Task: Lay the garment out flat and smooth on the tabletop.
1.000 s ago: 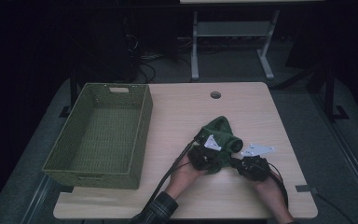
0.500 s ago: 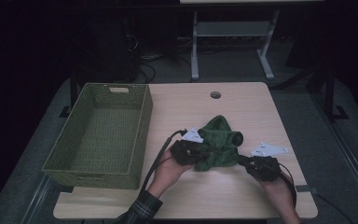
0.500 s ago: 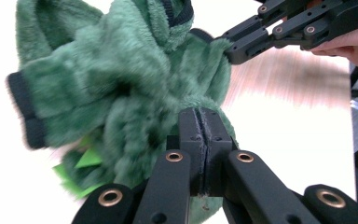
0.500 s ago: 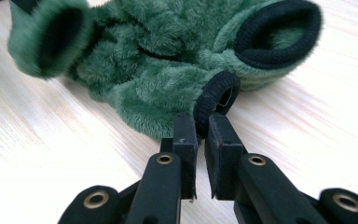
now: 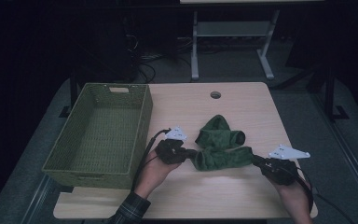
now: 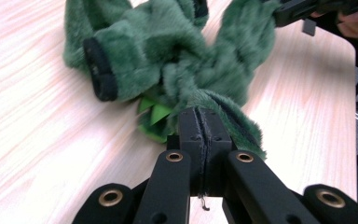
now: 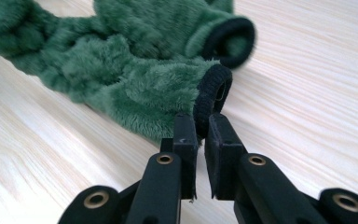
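Wooden table (image 5: 242, 196) | left gripper (image 5: 189, 153) clamps green fleece (image 5: 221, 148) | right gripper (image 5: 256, 161) pinches its black cuff (image 7: 212, 95)

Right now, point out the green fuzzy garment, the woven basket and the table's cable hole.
green fuzzy garment (image 5: 221, 156), high view, stretched middle.
woven basket (image 5: 145, 108), high view, right wall.
cable hole (image 5: 215, 95), high view, its centre.

A pale wooden tabletop (image 5: 242, 196) has a round hole (image 5: 215, 95) near its far edge. A green woven basket (image 5: 100, 133) sits along the left edge. A fuzzy green garment (image 5: 221, 147) with black cuffs lies right of centre, toward the near edge.
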Tool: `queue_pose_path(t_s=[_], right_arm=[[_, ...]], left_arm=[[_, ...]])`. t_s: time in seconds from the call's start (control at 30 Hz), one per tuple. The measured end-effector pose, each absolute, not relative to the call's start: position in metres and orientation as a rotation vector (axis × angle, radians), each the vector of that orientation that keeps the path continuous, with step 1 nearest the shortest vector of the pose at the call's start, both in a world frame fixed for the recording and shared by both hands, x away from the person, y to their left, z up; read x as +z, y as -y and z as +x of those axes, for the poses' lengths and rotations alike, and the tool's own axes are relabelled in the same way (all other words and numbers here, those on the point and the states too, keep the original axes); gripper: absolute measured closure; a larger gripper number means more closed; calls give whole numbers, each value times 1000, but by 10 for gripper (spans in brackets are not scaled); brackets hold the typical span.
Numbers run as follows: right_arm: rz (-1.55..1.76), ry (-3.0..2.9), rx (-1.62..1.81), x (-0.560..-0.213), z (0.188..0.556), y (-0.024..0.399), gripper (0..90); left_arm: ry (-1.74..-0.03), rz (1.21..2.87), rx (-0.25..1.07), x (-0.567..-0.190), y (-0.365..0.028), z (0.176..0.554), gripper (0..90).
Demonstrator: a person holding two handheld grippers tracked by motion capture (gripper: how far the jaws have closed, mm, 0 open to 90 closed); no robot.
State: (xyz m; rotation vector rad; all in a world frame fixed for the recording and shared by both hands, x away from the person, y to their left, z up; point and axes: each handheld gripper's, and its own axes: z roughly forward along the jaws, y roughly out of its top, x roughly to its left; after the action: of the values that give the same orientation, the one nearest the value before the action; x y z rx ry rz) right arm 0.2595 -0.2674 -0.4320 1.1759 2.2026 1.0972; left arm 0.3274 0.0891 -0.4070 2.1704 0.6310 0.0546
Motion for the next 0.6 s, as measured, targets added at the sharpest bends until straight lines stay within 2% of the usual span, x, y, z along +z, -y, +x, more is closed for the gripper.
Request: queue_pose_path(t_s=[0.33,0.37,0.43,0.6], right_arm=[[1264,-2226,1027,-445,252,288,818],[1266,-2235,1024,-446,253,288,800],[1264,-2224,1024,-448,254,287,693],[1266,-2190,1048,-444,253,290,664]], left_arm=[[-713,2212,42,-436,-91,328,877],[-711,2233,65,-436,-93,328,854],[-721,2230,98,-432,-96,328,751],[-725,2155,125,-412,-103,320,727]])
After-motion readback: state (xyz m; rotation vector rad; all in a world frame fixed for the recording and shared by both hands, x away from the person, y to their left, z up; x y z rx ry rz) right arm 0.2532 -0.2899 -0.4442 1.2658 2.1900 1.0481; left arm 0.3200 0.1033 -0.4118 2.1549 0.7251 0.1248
